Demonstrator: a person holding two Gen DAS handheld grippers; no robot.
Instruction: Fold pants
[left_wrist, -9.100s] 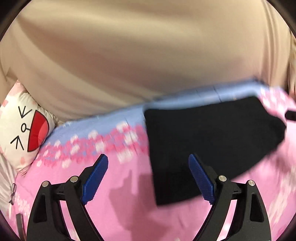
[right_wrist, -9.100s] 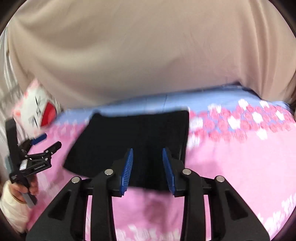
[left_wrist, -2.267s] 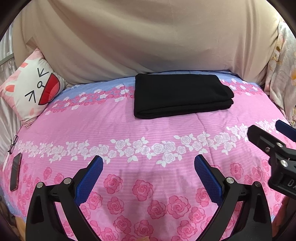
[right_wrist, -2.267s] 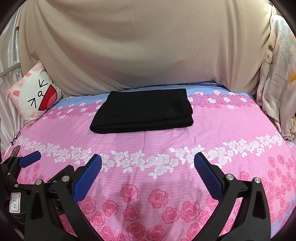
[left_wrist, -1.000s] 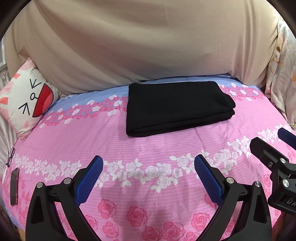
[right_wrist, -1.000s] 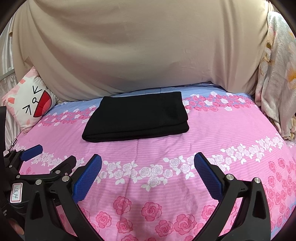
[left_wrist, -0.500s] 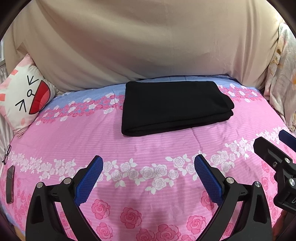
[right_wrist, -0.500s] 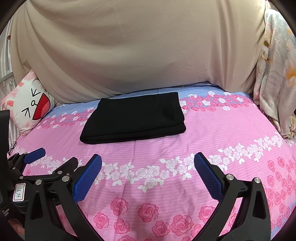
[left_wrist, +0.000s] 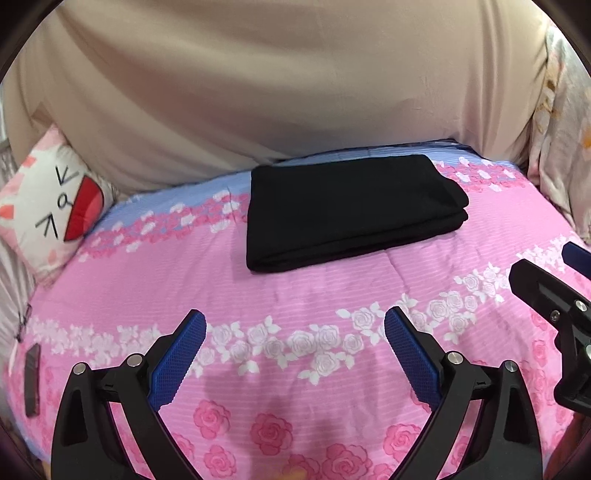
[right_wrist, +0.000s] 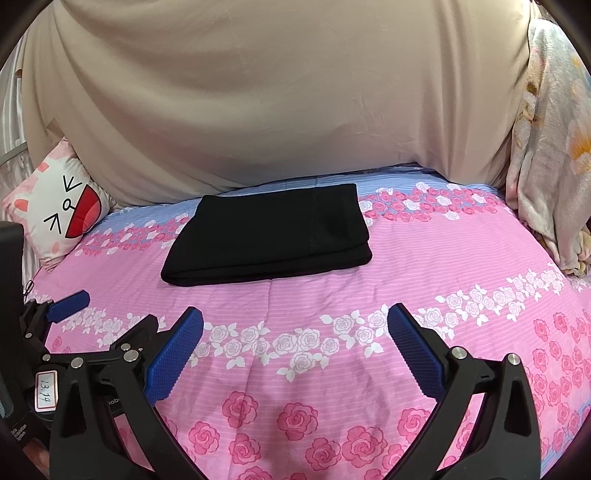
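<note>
1. Seemingly finished: the pants (left_wrist: 351, 210) lie folded in a neat black stack at the far side of the bed (left_wrist: 295, 295).
2. Left gripper (left_wrist: 293, 354) and right gripper (right_wrist: 295, 350) hang released, empty, well apart from it.
3. Next calls for nothing beyond perhaps smoothing edges.

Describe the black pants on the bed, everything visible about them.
The black pants lie folded into a flat, tidy rectangle of plain, matte dark fabric, with stacked layers showing along the near edge and right end. A faint vertical seam crosses the right part. They rest on the pink floral bedsheet, toward its far blue-striped edge. Nothing else touches them; the left gripper and right gripper are open and apart from them.
</note>
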